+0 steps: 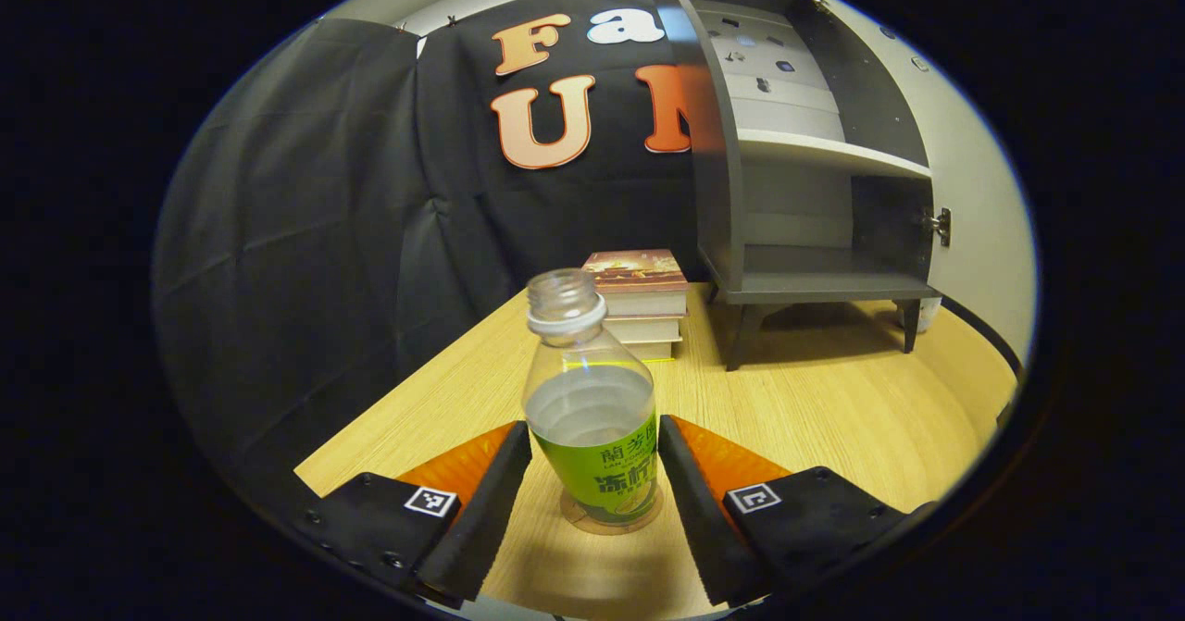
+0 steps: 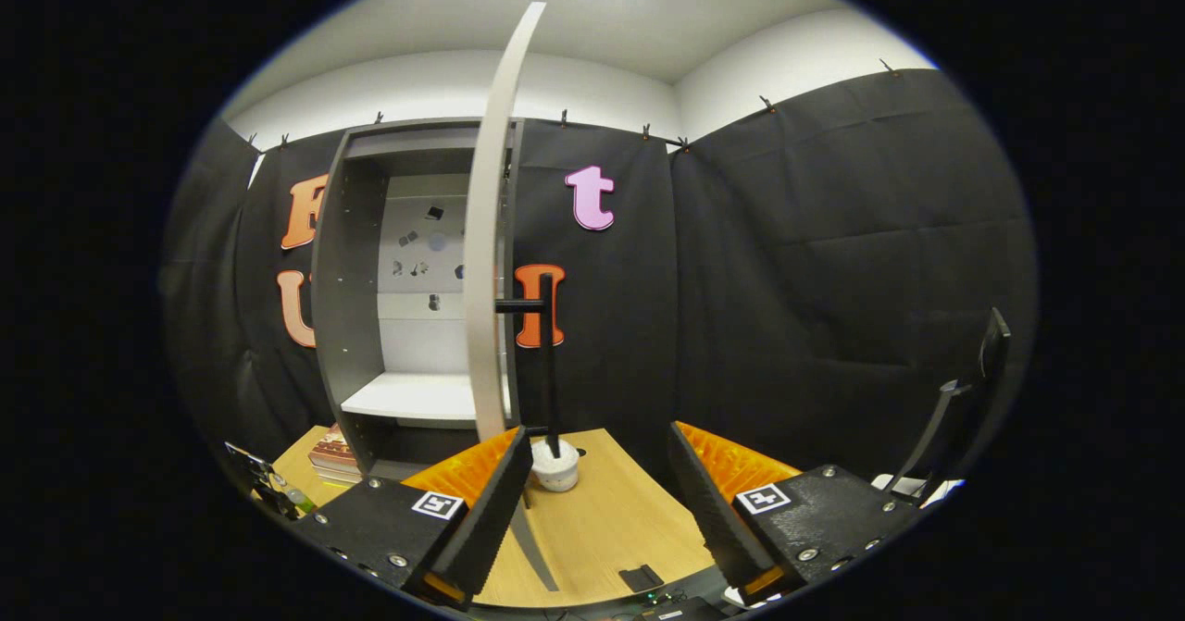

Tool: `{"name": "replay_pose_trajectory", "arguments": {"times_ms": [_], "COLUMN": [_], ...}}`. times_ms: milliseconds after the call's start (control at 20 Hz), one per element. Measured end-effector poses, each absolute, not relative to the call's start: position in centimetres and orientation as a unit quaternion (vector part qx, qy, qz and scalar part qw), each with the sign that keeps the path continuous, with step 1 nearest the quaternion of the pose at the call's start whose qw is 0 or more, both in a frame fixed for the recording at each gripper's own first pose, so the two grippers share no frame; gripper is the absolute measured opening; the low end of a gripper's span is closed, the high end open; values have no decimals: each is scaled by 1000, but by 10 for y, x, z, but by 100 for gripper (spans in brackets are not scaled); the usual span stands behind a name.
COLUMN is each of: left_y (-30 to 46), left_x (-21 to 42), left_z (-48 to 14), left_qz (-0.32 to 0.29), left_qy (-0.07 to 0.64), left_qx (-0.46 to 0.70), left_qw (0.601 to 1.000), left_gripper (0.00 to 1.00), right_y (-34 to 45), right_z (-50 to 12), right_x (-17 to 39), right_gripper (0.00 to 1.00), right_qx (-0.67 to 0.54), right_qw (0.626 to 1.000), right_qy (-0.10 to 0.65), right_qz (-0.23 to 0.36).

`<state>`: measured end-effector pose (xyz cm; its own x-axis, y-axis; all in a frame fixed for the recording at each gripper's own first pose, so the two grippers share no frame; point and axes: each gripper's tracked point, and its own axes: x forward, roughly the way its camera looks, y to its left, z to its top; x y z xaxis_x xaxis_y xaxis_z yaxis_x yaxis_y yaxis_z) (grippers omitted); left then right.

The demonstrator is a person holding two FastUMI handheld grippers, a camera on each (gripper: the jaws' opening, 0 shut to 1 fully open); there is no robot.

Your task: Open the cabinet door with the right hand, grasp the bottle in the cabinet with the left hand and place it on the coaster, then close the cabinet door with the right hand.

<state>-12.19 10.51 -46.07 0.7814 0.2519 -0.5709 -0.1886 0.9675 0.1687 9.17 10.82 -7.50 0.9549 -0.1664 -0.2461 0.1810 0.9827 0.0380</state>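
Bottle (image 1: 592,408) upright on coaster (image 1: 611,521) on table (image 1: 833,408), between spread fingers of left gripper (image 1: 592,482), neither finger touching. Half full, no cap. Cabinet (image 1: 815,167) far right, door (image 2: 486,260) open, shelves bare. Right gripper (image 2: 597,501) spread near door edge, gripping nothing.

A stack of books (image 1: 641,302) is seen on the wooden surface (image 1: 833,408), close to the black cloth wall (image 1: 305,232). A small white cup (image 2: 556,466) is seen standing on the surface near the far edge.
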Motion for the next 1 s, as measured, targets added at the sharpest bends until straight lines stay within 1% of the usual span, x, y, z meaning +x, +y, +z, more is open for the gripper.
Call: {"name": "replay_pose_trajectory", "arguments": {"times_ms": [250,500,600,650,700,750,900,950,1000], "left_y": [96,86,92,94,97,98,97,95,91], "left_x": [-124,-118,-116,-116,-116,-116,-115,-115,-117], "left_z": [-423,-380,-357,-347,-336,-328,-298,-288,-281], "left_qz": [137,142,153,159,166,172,189,192,194], "left_qy": [301,280,268,261,254,249,228,220,215], "left_qx": [52,49,54,57,60,60,63,65,66], "left_qw": [942,948,950,950,951,951,953,954,955], "left_gripper": [91,92,91,91,91,91,91,91,91], "right_y": [91,104,106,106,106,106,105,107,110], "right_z": [-77,-86,-85,-84,-84,-83,-82,-83,-82], "right_x": [105,129,129,130,131,133,137,137,138], "right_gripper": [92,91,91,88,94,88,88,93,88], "right_qx": [16,15,11,8,6,9,43,51,58], "right_qw": [992,994,995,994,994,993,990,989,987], "right_qy": [113,108,94,92,87,85,79,78,75], "right_qz": [-52,17,44,55,66,77,106,116,130]}}
